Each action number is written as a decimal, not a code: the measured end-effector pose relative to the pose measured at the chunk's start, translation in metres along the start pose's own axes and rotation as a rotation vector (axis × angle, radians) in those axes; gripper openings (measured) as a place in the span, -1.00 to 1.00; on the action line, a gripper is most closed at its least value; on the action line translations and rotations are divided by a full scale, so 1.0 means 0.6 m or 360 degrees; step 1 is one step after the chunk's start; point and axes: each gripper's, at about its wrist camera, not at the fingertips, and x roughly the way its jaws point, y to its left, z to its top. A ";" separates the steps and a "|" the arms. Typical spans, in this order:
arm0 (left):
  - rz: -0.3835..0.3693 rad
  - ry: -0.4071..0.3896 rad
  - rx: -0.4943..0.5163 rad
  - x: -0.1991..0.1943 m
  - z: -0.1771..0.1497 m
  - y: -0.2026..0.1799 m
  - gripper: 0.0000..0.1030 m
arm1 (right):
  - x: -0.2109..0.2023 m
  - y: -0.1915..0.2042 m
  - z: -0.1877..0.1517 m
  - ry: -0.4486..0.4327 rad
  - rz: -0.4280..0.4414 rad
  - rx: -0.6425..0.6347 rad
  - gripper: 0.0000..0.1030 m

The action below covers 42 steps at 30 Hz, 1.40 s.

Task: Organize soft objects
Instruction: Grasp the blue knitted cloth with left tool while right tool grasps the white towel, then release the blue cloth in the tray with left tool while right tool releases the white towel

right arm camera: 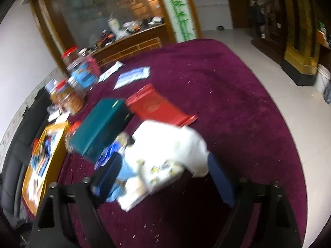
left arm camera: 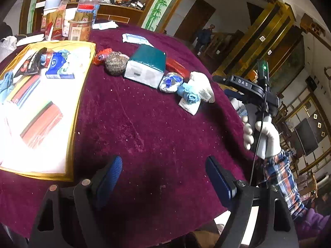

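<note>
A row of soft items lies on the purple tablecloth (left arm camera: 144, 124): a white cloth bundle (left arm camera: 201, 84) with a light blue knit piece (left arm camera: 189, 94), a blue-white wrapped ball (left arm camera: 170, 81), a brown scrubber ball (left arm camera: 115, 63) and a red-orange bundle (left arm camera: 101, 55). My left gripper (left arm camera: 163, 177) is open and empty above bare cloth. My right gripper (right arm camera: 163, 177) is open, its blue fingers (right arm camera: 109, 175) on either side of the white bundle (right arm camera: 165, 144); this view is blurred. The right gripper body (left arm camera: 248, 91) shows at the right edge of the left wrist view.
A gold-rimmed tray (left arm camera: 80, 95) at left holds packets, a blue box and several cloth items. A teal box (left arm camera: 146, 62) and red packet (left arm camera: 178, 67) lie in the row. Jars (left arm camera: 89, 10) and cartons stand at the back. The table edge curves at right.
</note>
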 end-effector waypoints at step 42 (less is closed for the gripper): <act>0.0101 -0.0110 0.0193 0.200 0.158 -0.107 -0.48 | 0.050 -0.119 0.006 -0.0049 0.0335 0.0438 -0.61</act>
